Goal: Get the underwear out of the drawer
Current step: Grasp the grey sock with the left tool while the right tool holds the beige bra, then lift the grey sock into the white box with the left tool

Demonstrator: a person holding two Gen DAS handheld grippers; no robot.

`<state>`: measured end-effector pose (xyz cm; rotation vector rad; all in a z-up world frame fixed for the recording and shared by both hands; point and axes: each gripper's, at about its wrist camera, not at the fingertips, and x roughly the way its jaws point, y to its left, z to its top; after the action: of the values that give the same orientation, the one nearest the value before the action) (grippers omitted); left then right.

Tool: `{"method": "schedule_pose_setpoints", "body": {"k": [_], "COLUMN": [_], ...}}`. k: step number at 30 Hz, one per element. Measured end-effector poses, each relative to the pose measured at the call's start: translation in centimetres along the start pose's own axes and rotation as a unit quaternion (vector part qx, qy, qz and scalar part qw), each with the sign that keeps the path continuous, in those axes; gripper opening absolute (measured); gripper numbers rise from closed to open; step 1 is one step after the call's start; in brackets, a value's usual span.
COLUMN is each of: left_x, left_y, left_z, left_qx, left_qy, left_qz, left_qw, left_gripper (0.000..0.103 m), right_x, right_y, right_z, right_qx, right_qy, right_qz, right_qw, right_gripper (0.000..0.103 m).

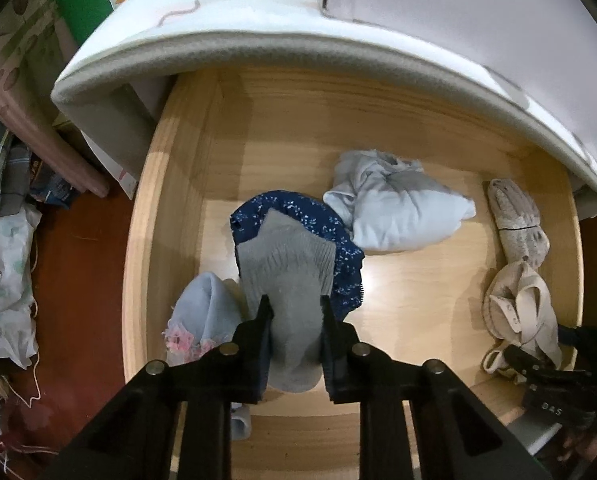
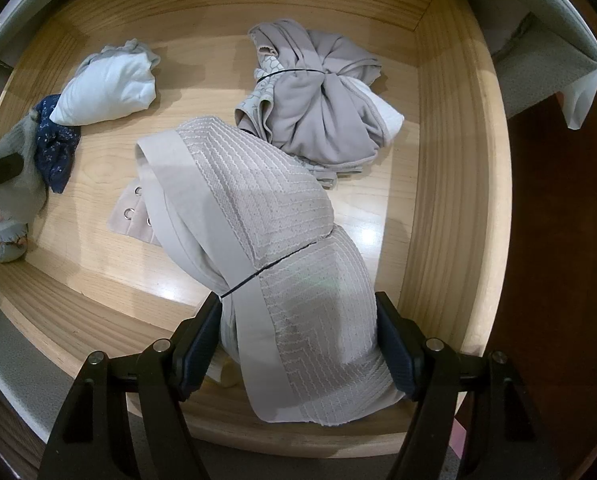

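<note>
Tongs [image 1: 296, 312] (both laden) over wooden drawer [image 1: 170, 184]

Two wrist cameras peer steeply down, close, into one wooden drawer [image 1: 170, 184]; both views share its floor and the white bundle [image 2: 106, 88] there.
</note>
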<state>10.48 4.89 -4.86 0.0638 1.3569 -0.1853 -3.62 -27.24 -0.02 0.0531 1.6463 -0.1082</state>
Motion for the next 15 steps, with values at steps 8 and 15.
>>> {"method": "schedule_pose_setpoints", "body": {"k": [8, 15], "left_x": [-3.2, -5.7], "left_y": [0.1, -0.2], "left_z": [-0.6, -1.5], "left_qx": [0.015, 0.034], "left_qy": [-0.026, -0.045], "left_qz": [-0.015, -0.015], "left_qw": [0.9994, 0.9983], "left_gripper": [0.02, 0.02], "right_x": [0.0, -0.1], "right_y": [0.0, 0.0], "right_z": [0.0, 0.0], "right_qx": [0.0, 0.001], "right_qy": [0.0, 0.0], "right_qz": [0.0, 0.0], "right_qw": [1.0, 1.0], "right_gripper": [0.07, 0.069]}}
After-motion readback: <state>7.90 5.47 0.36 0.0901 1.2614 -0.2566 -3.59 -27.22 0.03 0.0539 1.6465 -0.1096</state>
